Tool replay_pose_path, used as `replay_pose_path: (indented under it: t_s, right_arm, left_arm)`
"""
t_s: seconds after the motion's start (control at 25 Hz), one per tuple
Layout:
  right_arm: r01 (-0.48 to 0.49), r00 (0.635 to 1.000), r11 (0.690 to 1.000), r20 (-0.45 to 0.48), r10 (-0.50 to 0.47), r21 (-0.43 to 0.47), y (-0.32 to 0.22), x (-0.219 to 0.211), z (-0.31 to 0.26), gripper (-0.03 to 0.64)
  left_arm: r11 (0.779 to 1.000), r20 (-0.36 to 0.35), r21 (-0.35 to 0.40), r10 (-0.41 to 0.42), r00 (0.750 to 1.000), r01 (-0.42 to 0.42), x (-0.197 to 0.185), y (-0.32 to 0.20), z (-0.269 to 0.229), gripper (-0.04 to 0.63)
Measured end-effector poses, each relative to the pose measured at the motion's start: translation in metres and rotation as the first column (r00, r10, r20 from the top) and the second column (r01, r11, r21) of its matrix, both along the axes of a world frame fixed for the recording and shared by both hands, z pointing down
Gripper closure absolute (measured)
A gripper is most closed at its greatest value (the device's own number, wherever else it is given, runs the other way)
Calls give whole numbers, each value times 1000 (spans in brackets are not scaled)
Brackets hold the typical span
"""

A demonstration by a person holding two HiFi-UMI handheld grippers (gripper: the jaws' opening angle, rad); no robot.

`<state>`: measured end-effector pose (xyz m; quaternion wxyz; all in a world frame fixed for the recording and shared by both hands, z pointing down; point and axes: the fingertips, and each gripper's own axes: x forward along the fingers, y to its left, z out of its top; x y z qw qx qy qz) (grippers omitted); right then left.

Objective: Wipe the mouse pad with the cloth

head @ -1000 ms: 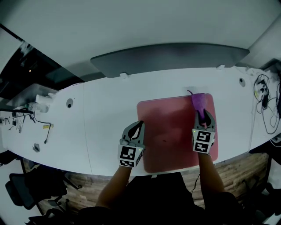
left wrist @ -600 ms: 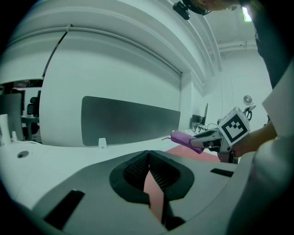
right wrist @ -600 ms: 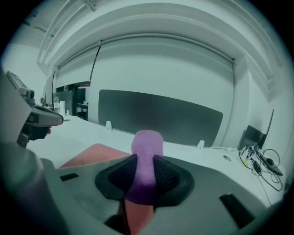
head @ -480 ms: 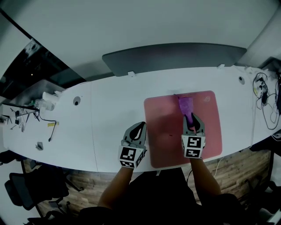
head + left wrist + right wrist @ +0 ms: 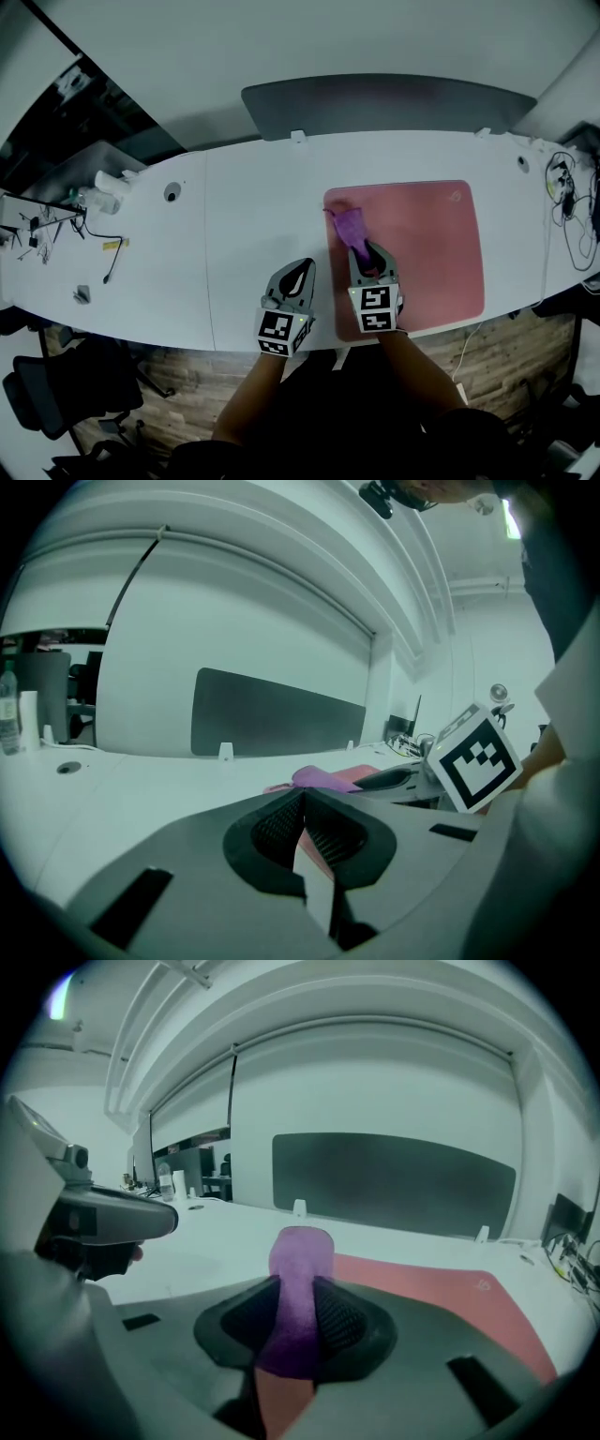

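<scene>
A pink-red mouse pad (image 5: pixel 422 244) lies on the white desk (image 5: pixel 244 234). My right gripper (image 5: pixel 371 262) is shut on a purple cloth (image 5: pixel 351 227), which trails ahead of the jaws over the pad's left part. In the right gripper view the purple cloth (image 5: pixel 298 1297) runs between the ribbed pads and out over the mouse pad (image 5: pixel 441 1288). My left gripper (image 5: pixel 296 277) sits just left of the pad over bare desk, jaws closed with nothing between them. The left gripper view shows the cloth (image 5: pixel 323 778) and the right gripper's marker cube (image 5: pixel 473 758) to the right.
A dark grey divider panel (image 5: pixel 384 103) stands behind the desk. Bottles (image 5: pixel 111 187) and small cables (image 5: pixel 103 262) lie at the far left. Tangled cables (image 5: pixel 567 202) lie at the right end. The desk's front edge runs just under both grippers, with wood floor (image 5: pixel 178 384) below.
My right gripper has dragged the purple cloth leftward across the mouse pad, from its right part to its left edge. The left gripper has stayed in place.
</scene>
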<state>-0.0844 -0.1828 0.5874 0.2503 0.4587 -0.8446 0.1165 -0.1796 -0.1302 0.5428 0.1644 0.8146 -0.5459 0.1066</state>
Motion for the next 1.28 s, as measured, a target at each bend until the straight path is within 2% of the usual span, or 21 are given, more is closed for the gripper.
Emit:
replay_pose_path:
  t_s: [0.16,0.28,0.48,0.72,0.96,1.28]
  right_arm:
    - [10,999,998,-38,-13,-64,10,-19,26,497]
    - [6,997,997,-79,-12,-79,8,-23,39,497]
    - [1,995,994,-95,-11,-109,11,-25,50,495]
    - [12,990,996,-139,-24,-90,7,-28,52,495]
    - [6,988,996,-154,-19,-85,6,-19,52,497]
    - [-42,983,994,-180,24,-97,-3,17,54,497]
  left_arm:
    - [1000,12,-6,9,1000,-9,-5,14,4,574]
    - [1000,7,3,8,1000,-8,-12,17,1,575]
    - [998,-5,22,56,998,-56,-7,26,-5,574]
    - [998,58,24,63,996,-64,-12,25,-5,574]
    - [996,59,10,86,994,-87,-6,26,-4,574]
    - [993,49,-22,121,991,-120,18,23,-1,574]
